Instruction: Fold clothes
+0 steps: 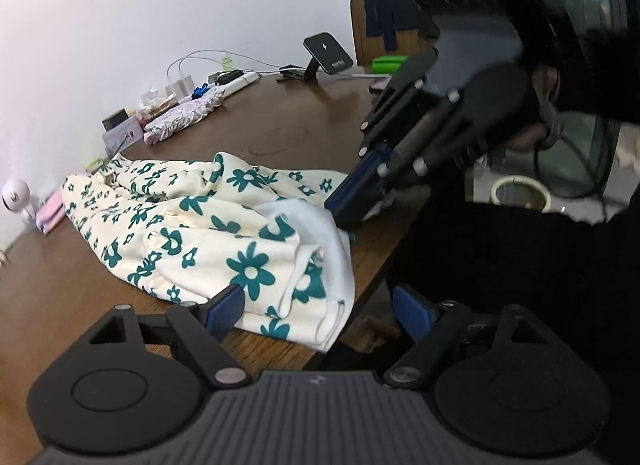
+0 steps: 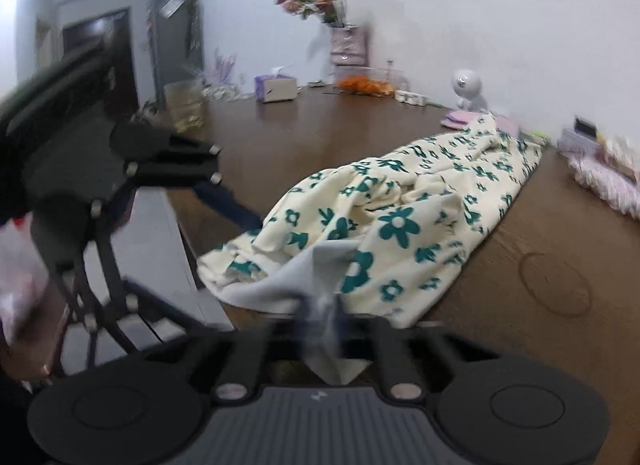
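Left wrist view: left gripper (image 1: 318,315) stands wide open, nothing held; the floral garment (image 1: 208,233) lies crumpled on the table (image 1: 308,121), its near hem between and just ahead of the fingers. Advise closing on one hem corner only.

Right wrist view: right gripper (image 2: 322,315) is clamped on the garment's pale inside edge. Advise matching tension before spreading flat.

Cream garment (image 1: 208,225) printed with teal flowers, crumpled in loose folds. Spread lengthwise across the brown bench (image 1: 288,133), near end reaching the bench's front edge and slightly overhanging it. Plain white inner side turned out at that near end. One white corner lifted off the bench, pulled up into a peak.
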